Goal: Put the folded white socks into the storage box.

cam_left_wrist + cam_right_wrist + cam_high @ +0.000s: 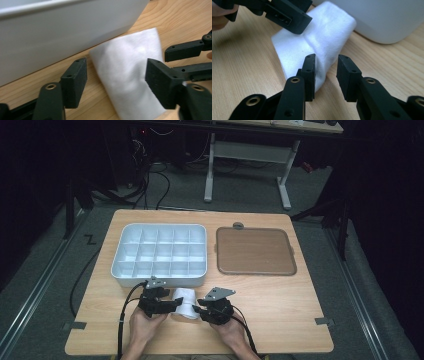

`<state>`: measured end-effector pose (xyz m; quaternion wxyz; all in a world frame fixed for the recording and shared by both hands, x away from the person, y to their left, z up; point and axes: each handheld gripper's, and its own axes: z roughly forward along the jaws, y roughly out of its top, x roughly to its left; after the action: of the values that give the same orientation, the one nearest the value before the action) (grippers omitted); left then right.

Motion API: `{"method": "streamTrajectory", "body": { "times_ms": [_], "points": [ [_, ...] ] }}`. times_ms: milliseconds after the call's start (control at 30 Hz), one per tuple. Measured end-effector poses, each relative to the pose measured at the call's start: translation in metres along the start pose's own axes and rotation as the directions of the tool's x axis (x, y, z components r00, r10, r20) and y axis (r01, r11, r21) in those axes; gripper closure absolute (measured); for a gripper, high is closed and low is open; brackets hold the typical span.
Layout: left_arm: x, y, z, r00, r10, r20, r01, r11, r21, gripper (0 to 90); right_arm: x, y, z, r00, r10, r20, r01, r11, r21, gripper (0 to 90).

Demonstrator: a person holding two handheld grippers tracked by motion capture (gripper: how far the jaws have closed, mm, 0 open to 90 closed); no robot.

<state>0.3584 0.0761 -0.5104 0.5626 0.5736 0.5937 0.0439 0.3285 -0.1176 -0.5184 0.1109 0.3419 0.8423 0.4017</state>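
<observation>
Cloth [185, 303], white, folded into a soft wad, lies on the wooden surface [280, 310] just in front of the white divided tray [159, 251], between my two claws and near the front edge. Left claw [176, 303]: open, jaws straddling the wad w/ a gap on one side; the other pad sits at the fabric's edge, though whether it presses I can't quite tell from the left gripper view. Right claw [198, 310]: open too; in the right gripper view its jaws stand at the near end of the wad, one pad against the fold, the other clear over bare wood.

Step in hand, as I read it: getting a hold on the cloth to fold or move it. To do it well I'd bring each claw low so the lower pad slides under a layer, pinch a corner rather than the bulk, close both sides evenly, and keep clear of the tray wall. Brown mat [255, 251] lies right of the tray, apart from it.

Writing, brands, labels: none legible on cloth, tray, mat or claws.
</observation>
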Motion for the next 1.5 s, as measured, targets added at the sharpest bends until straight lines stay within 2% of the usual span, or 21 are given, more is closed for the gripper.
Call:
{"method": "streamTrajectory", "body": {
  "times_ms": [167,300,400,533,600,700,767,833,900,967,1100,1200,1333,1433,1500],
  "points": [
    [-0.005,0.007,0.003,0.9988,-0.047,0.016,0.047,0.9989,0.001,28.4,-0.002,0.000,-0.009,0.9999,0.012,0.011,-0.012,1.000,-0.023,67.4],
    [-0.005,0.005,0.012,0.9981,-0.061,-0.009,0.061,0.9979,0.020,27.2,-0.006,-0.002,-0.017,0.9992,0.010,0.040,-0.008,1.000,-0.029,66.4],
    [-0.001,0.002,0.021,0.9974,-0.059,-0.041,0.061,0.9972,0.044,27.9,-0.015,-0.008,-0.024,0.9969,0.022,0.076,-0.020,1.000,-0.024,64.5],
    [0.002,0.000,0.025,0.9957,-0.075,-0.055,0.078,0.9952,0.059,29.2,-0.034,-0.020,-0.039,0.9887,0.057,0.138,-0.055,0.998,-0.020,63.3],
    [0.004,-0.001,0.027,0.9959,-0.075,-0.052,0.078,0.9950,0.063,30.3,-0.046,-0.028,-0.049,0.9801,0.082,0.181,-0.079,0.997,-0.021,62.7],
    [0.004,-0.004,0.027,0.9968,-0.072,-0.034,0.074,0.9956,0.057,32.6,-0.064,-0.042,-0.062,0.9602,0.118,0.253,-0.119,0.993,-0.013,60.8],
    [0.003,-0.005,0.027,0.9972,-0.068,-0.031,0.069,0.9960,0.057,34.3,-0.074,-0.050,-0.069,0.9448,0.136,0.298,-0.138,0.990,-0.012,59.1],
    [0.002,-0.006,0.026,0.9976,-0.062,-0.033,0.063,0.9962,0.059,36.4,-0.084,-0.059,-0.079,0.9243,0.159,0.347,-0.162,0.987,-0.021,57.2],
    [0.002,-0.006,0.026,0.9975,-0.063,-0.033,0.065,0.9958,0.064,38.2,-0.090,-0.064,-0.085,0.9107,0.169,0.377,-0.169,0.985,-0.034,54.7],
    [0.002,-0.006,0.025,0.9974,-0.066,-0.030,0.068,0.9953,0.068,40.1,-0.098,-0.068,-0.089,0.8930,0.183,0.411,-0.184,0.982,-0.039,53.5],
    [0.002,-0.006,0.025,0.9965,-0.078,-0.029,0.080,0.9943,0.070,42.9,-0.107,-0.073,-0.091,0.8710,0.201,0.448,-0.204,0.978,-0.041,52.1],
    [0.003,-0.008,0.023,0.9952,-0.096,-0.018,0.097,0.9936,0.059,45.7,-0.111,-0.078,-0.090,0.8617,0.208,0.463,-0.220,0.975,-0.029,51.9],
    [0.003,-0.007,0.022,0.9940,-0.109,-0.015,0.109,0.9923,0.059,48.1,-0.113,-0.082,-0.090,0.8605,0.233,0.453,-0.240,0.970,-0.044,49.0],
    [0.003,-0.007,0.022,0.9942,-0.107,-0.010,0.108,0.9923,0.062,50.9,-0.116,-0.082,-0.091,0.8643,0.256,0.433,-0.261,0.964,-0.049,46.0],
    [0.003,-0.007,0.021,0.9941,-0.108,-0.008,0.109,0.9919,0.066,53.1,-0.116,-0.082,-0.090,0.8656,0.247,0.436,-0.254,0.966,-0.042,44.2]
  ]
}}
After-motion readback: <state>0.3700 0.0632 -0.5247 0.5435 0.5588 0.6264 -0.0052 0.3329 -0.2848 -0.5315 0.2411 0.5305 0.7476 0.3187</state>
